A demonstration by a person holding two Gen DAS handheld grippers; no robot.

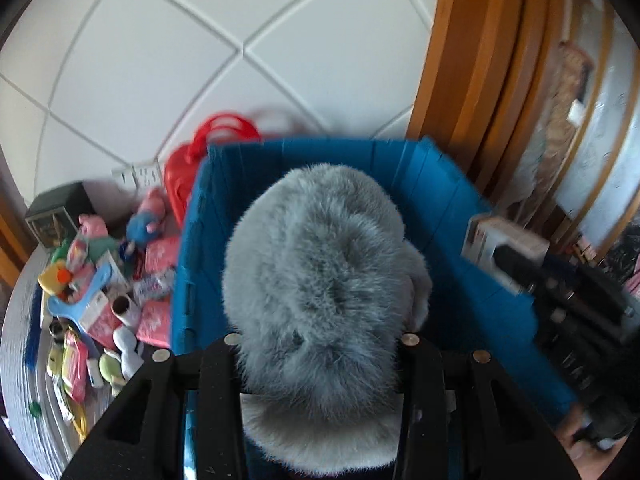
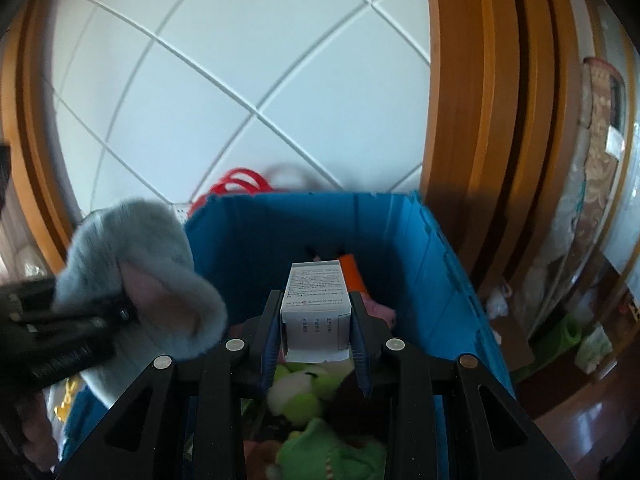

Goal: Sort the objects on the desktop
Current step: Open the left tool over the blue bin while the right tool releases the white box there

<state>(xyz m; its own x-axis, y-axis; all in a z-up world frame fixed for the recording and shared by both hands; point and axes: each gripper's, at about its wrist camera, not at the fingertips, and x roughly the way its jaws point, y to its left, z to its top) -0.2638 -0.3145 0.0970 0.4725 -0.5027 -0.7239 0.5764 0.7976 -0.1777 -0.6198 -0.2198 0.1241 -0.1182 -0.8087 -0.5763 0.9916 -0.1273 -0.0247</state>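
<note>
My left gripper (image 1: 320, 344) is shut on a grey furry plush toy (image 1: 320, 280) and holds it above the open blue bin (image 1: 424, 172). The plush hides the fingertips. My right gripper (image 2: 316, 320) is shut on a small white printed box (image 2: 316, 308) and holds it over the same blue bin (image 2: 424, 264). In the right wrist view the grey plush (image 2: 136, 280) and left gripper show at the left. In the left wrist view the white box (image 1: 500, 252) and right gripper show at the right. Green plush toys (image 2: 304, 396) lie inside the bin.
A pile of toys, packets and small items (image 1: 100, 292) lies on a grey surface left of the bin. A red basket (image 1: 192, 168) stands behind it by the white tiled wall. A wooden door frame (image 1: 460, 60) rises at the right.
</note>
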